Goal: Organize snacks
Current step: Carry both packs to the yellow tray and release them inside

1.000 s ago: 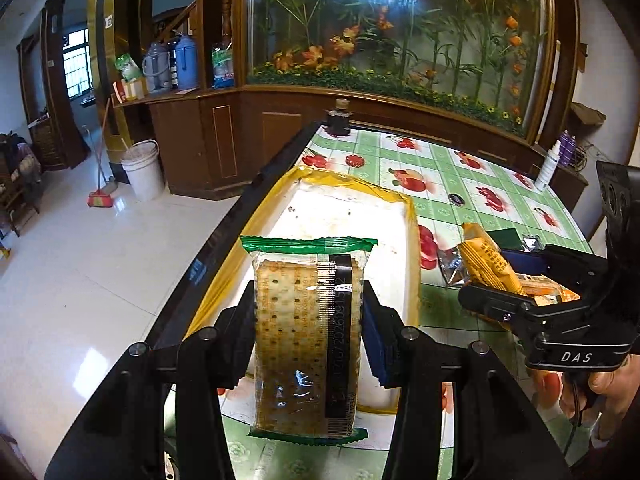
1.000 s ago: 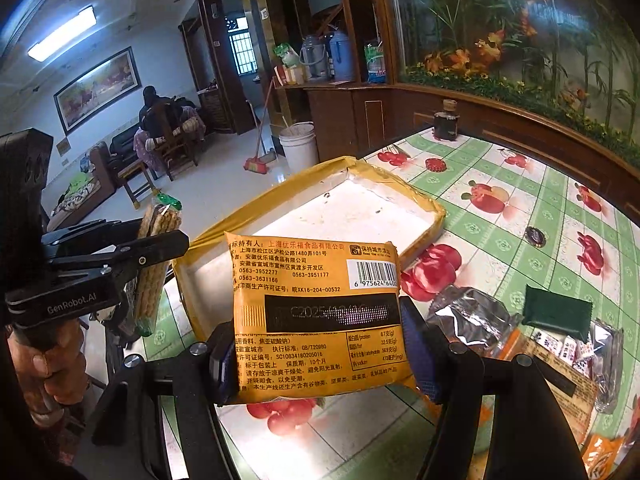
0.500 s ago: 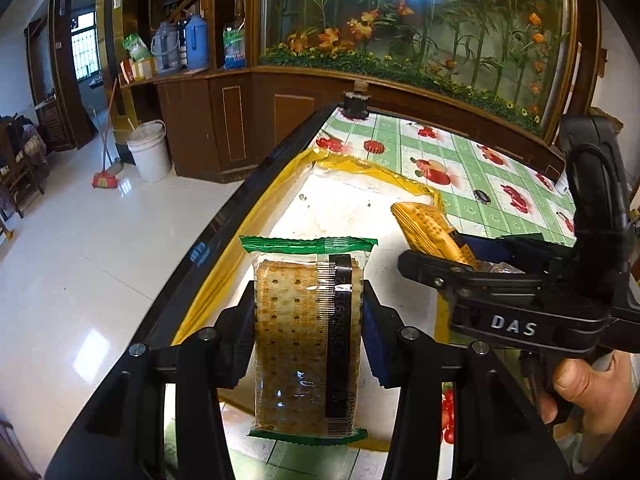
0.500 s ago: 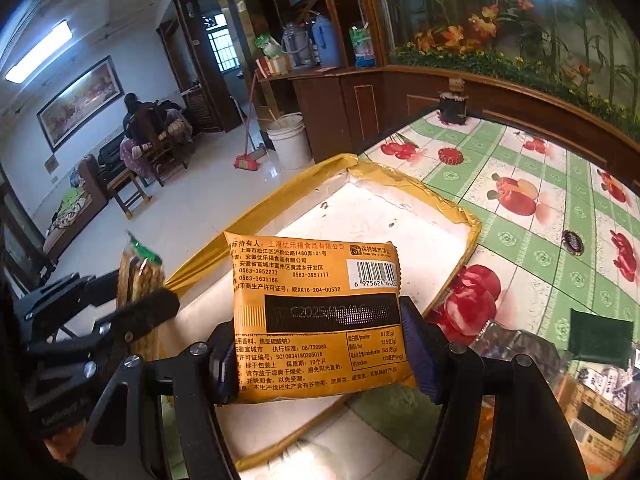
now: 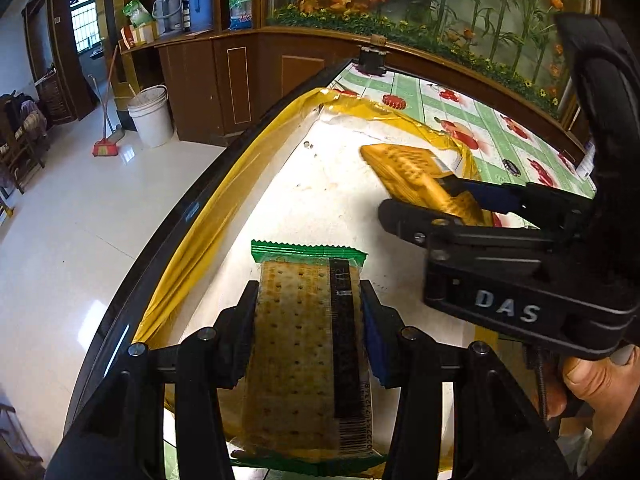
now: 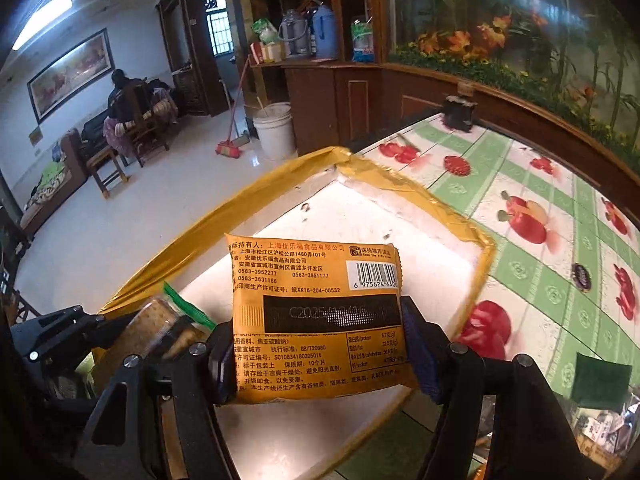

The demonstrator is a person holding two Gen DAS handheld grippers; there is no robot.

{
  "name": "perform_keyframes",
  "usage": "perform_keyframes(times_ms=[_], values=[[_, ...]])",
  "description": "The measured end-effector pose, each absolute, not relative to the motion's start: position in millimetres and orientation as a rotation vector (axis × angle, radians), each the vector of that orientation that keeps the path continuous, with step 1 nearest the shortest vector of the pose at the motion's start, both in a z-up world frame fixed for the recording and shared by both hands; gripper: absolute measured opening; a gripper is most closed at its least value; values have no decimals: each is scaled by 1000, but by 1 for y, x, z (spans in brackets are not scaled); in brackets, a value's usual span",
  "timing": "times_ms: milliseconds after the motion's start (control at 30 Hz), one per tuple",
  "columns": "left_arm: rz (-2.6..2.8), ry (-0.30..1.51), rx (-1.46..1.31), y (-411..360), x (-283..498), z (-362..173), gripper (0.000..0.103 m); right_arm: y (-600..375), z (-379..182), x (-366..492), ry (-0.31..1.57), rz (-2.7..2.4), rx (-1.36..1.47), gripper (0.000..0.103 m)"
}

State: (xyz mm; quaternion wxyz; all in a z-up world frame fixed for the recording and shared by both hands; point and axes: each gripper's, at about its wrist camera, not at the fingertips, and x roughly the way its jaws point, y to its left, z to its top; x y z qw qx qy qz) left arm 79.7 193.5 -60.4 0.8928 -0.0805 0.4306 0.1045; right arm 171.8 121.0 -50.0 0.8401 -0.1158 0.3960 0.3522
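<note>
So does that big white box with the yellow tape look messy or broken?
A little. The white foam box has crinkled, lumpy yellow tape along its rim, and small dark specks mark its floor. No snacks have spilled: both tongs hold their packets above it.

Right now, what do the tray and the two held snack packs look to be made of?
Tray: seemingly white foam board, matte and speckled, rim wrapped in glossy yellow tape that wrinkles. Cracker pack: clear plastic film, biscuits showing through, green crimped ends. Orange pack: opaque printed film, slightly shiny; plastic or foil-lined, can't tell.
</note>
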Motion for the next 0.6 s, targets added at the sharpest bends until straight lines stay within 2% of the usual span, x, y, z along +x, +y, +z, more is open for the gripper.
perform_keyframes(times_ms=[233,333,400,600], values=[[222,937,-167,198,83,-69,46,136,-74,180,900,752,-280,70],[225,947,-174,199,81,-71,57,133,-76,180,901,749,-273,72],[246,931,-156,197,78,-68,74,130,-74,179,903,752,-271,73],[267,885,-151,196,65,-59,82,115,-56,164,852,726,-276,85]])
